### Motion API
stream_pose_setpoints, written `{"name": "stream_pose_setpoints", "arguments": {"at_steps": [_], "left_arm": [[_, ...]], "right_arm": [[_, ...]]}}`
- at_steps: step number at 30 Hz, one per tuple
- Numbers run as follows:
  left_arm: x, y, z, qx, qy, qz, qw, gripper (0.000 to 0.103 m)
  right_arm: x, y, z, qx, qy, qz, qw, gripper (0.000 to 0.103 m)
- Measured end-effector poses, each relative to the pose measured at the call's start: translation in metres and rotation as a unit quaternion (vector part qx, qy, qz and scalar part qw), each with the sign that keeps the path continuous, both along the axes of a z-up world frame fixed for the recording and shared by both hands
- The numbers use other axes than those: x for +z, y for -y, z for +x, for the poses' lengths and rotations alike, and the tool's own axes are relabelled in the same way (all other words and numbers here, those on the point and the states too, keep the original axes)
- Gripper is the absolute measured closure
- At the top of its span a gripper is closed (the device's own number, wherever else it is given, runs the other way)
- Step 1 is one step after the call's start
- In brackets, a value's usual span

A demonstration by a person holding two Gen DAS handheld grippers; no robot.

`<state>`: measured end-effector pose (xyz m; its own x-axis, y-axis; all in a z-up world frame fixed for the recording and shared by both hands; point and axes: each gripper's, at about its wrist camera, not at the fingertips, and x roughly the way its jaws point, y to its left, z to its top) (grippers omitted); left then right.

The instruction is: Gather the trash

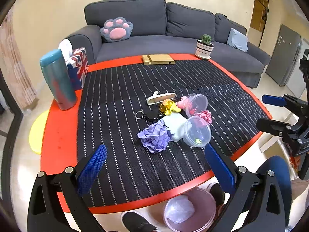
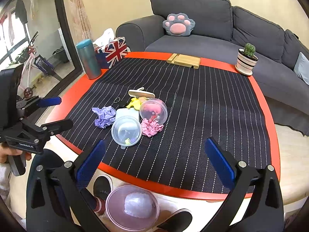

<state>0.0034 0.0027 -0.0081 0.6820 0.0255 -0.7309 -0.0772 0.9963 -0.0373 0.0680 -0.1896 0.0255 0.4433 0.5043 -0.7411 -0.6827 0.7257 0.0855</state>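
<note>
A crumpled purple paper (image 1: pixel 154 136) (image 2: pixel 104 116) and a crumpled pink paper (image 1: pixel 205 116) (image 2: pixel 151 127) lie mid-table among two clear plastic cups (image 1: pixel 196 131) (image 2: pixel 126 130), lying on their sides, and small toys. A pink trash bin (image 1: pixel 190 209) (image 2: pixel 133 205) with a plastic wad inside stands on the floor below the table's near edge. My left gripper (image 1: pixel 155 166) is open and empty, above the near edge, short of the purple paper. My right gripper (image 2: pixel 154 160) is open and empty, near the front edge; it also shows in the left wrist view (image 1: pixel 267 112).
A teal bottle (image 1: pixel 58 79), a Union Jack tissue box (image 1: pixel 79 67), a wooden stand (image 1: pixel 158 59) and a potted cactus (image 1: pixel 205 46) stand along the table's far and left edges. A white brush (image 1: pixel 160 97), keys (image 1: pixel 146 114) and a yellow toy (image 1: pixel 170 107) lie by the trash. A grey sofa is behind.
</note>
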Motion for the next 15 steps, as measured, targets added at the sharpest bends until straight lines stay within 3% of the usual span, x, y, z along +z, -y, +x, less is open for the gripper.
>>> {"name": "stream_pose_setpoints", "arguments": {"at_steps": [15], "left_arm": [[-0.0008,-0.0039,0.0002,0.003,-0.005,0.001,1.0000,0.006]], "right_arm": [[-0.0036,-0.0039,0.0004,-0.003,0.010,-0.011,1.000,0.003]]}}
